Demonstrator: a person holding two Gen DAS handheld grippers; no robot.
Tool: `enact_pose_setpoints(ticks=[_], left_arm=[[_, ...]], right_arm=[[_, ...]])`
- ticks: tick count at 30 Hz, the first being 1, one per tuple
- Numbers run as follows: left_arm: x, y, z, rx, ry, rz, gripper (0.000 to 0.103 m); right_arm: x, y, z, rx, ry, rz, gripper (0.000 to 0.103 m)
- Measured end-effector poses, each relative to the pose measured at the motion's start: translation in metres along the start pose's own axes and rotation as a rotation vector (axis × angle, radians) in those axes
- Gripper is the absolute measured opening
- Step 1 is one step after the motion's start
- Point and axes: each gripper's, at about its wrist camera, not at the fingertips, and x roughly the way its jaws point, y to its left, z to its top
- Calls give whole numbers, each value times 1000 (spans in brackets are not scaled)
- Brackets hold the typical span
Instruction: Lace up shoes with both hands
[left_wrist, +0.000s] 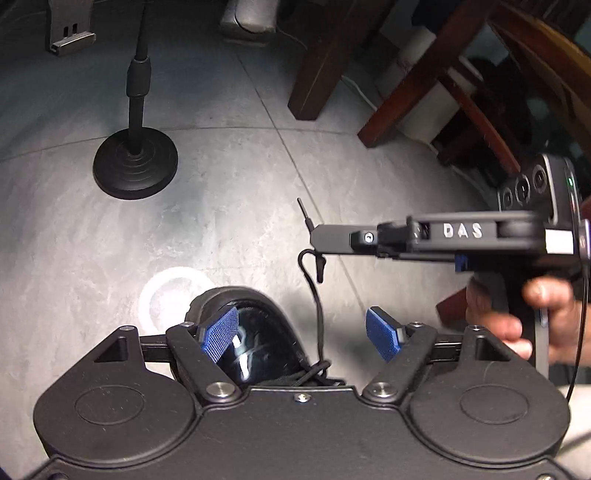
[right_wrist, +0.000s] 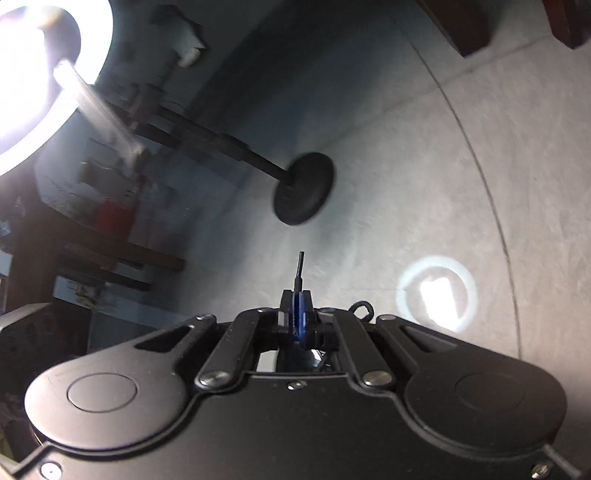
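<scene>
**Helper:** What is each gripper doing?

**Me:** My right gripper (right_wrist: 297, 314) is pressed tight on the black lace (left_wrist: 318, 295), close to its end. The hard tip (right_wrist: 300, 271) pokes out past the blue pads, pointing up and away from me. My left gripper (left_wrist: 301, 332) is spread wide with nothing between its pads. It is not touching anything.

**Helper:** Where is the shoe?

**Me:** The shiny black shoe (left_wrist: 255, 332) sits on the grey floor (left_wrist: 240, 184), right under my left gripper. Its toe points away from me, so its long way runs straight ahead. In the left wrist view the left blue pad (left_wrist: 219, 338) hangs over the toe. The eyelets are hidden under the gripper body, so I cannot tell how many are laced.

**Helper:** And which way does the lace go?

**Me:** It climbs from the knot of laces (left_wrist: 314, 373) by the tongue, nearly straight up, to the right gripper. That gripper sits above the shoe and a bit to the right. There is a little loop just below the pinch. The lace looks a bit slack.

**Helper:** Which hand is nearer the shoe?

**Me:** The left one, by a lot. So I think the right hand should bring the tip down toward an eyelet, and the left can steady the shoe. If I pull up hard, the shoe might tip over.
</scene>
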Motion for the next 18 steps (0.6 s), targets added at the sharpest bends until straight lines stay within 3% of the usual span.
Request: enact_pose_setpoints(ticks=[4, 6, 8, 15, 16, 18], left_arm=[[-7, -7, 9, 29, -110, -57, 73], [-12, -14, 7, 83, -161, -62, 58], [-18, -18, 6, 117, -191, -72, 56], [-27, 2, 10, -15, -193, -130, 50], [-28, 4, 10, -21, -193, -133, 44], [-30, 6, 11, -12, -189, -139, 15]], right_arm=[[-3, 19, 4, -10, -12, 99, 3], [-6, 21, 9, -8, -22, 129, 3], [-9, 22, 13, -6, -10, 156, 3], [-17, 31, 18, -35, 8, 239, 3], [-18, 33, 18, -46, 8, 243, 3], [-18, 35, 18, -61, 11, 240, 3]])
